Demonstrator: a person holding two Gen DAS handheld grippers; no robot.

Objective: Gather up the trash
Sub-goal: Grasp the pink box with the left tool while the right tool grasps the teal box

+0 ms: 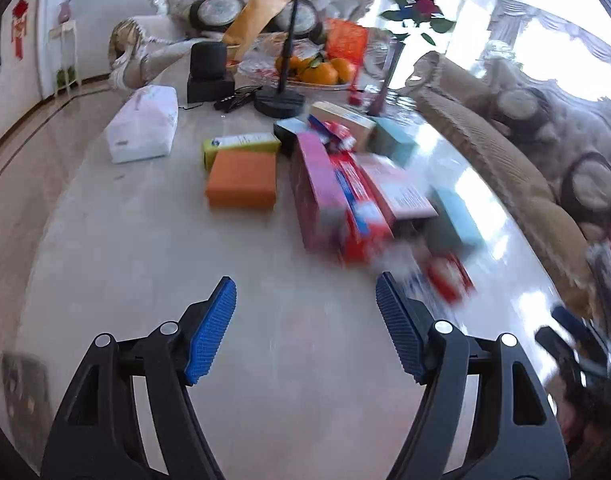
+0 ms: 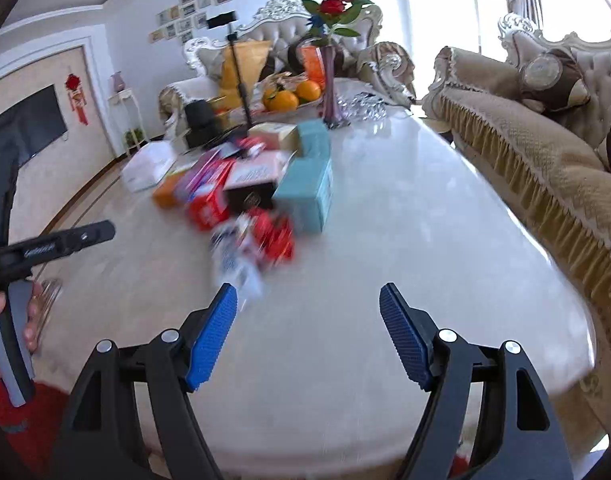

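Note:
A pile of empty boxes and wrappers lies in the middle of a pale marble table (image 1: 153,240). It holds an orange box (image 1: 241,180), a pink box (image 1: 313,184), a red carton (image 1: 357,208), teal boxes (image 2: 305,196) and crumpled red and white wrappers (image 2: 261,244). My left gripper (image 1: 305,284) hovers open over bare tabletop, short of the pile, with nothing between its blue pads. My right gripper (image 2: 308,290) is also open and empty, with the wrappers just ahead to its left. In the right wrist view a hand (image 2: 29,320) holds the left gripper at the left edge.
A white tissue pack (image 1: 143,128), a black speaker (image 1: 207,60), a black stand (image 1: 279,102), a bowl of oranges (image 2: 291,96) and a vase of roses (image 2: 331,80) stand at the table's far end. A fringed beige sofa (image 2: 525,168) runs along the right side.

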